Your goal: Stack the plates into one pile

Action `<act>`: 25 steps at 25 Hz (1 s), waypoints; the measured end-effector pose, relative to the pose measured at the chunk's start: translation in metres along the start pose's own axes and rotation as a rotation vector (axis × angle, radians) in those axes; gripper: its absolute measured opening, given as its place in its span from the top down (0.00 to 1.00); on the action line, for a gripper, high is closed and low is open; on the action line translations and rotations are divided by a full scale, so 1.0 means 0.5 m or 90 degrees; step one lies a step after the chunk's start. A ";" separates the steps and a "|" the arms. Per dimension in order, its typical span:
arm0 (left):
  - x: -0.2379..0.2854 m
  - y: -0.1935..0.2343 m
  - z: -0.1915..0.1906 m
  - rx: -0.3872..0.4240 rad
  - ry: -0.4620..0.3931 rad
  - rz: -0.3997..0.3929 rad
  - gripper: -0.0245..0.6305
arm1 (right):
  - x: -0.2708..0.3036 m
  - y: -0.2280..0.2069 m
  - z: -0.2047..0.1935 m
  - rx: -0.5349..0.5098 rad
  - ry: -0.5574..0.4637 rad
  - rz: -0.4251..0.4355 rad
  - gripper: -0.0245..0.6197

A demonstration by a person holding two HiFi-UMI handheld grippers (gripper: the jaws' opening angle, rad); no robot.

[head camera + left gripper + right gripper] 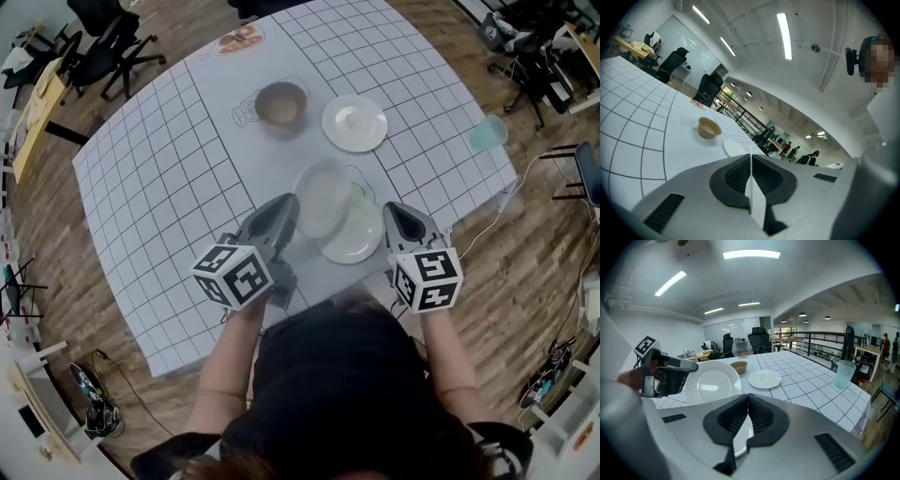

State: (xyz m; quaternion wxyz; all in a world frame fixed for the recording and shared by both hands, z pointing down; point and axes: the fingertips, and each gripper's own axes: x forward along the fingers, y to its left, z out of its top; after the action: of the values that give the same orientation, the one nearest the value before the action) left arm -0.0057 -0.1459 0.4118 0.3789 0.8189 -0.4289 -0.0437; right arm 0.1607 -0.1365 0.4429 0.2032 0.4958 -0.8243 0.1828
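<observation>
My left gripper [289, 206] is shut on the rim of a white plate [323, 199], which it holds above the table; the right gripper view shows this plate [712, 385] tilted, face on. Between the left jaws [751, 161] the plate's rim [756, 201] runs as a thin white edge. A second, pale plate [361, 239] lies partly beneath the first. My right gripper [394, 214] is shut on its rim, and a strip of that plate [743, 437] shows between the jaws [747, 401]. A third white plate [354, 123] rests farther back on the table.
A tan bowl [281, 103] stands beside the far plate, on the white gridded tablecloth [169, 187]. A teal cup [487, 133] sits near the table's right corner. Office chairs, desks and cables surround the table on the wooden floor.
</observation>
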 end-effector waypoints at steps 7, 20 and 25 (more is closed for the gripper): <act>0.038 -0.030 -0.059 -0.012 0.064 -0.034 0.91 | -0.030 -0.029 -0.024 0.022 0.000 -0.040 0.94; 0.061 0.009 -0.122 -0.008 0.145 0.000 0.91 | -0.047 -0.026 -0.061 0.042 0.011 -0.056 0.94; 0.063 0.050 -0.142 0.000 0.173 0.043 0.91 | -0.046 -0.021 -0.069 0.041 0.018 -0.052 0.94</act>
State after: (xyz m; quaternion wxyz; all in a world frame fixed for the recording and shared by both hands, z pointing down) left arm 0.0254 -0.1362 0.4866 0.4348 0.8023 -0.4011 0.0800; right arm 0.1849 -0.1066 0.4612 0.2057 0.5326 -0.7942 0.2080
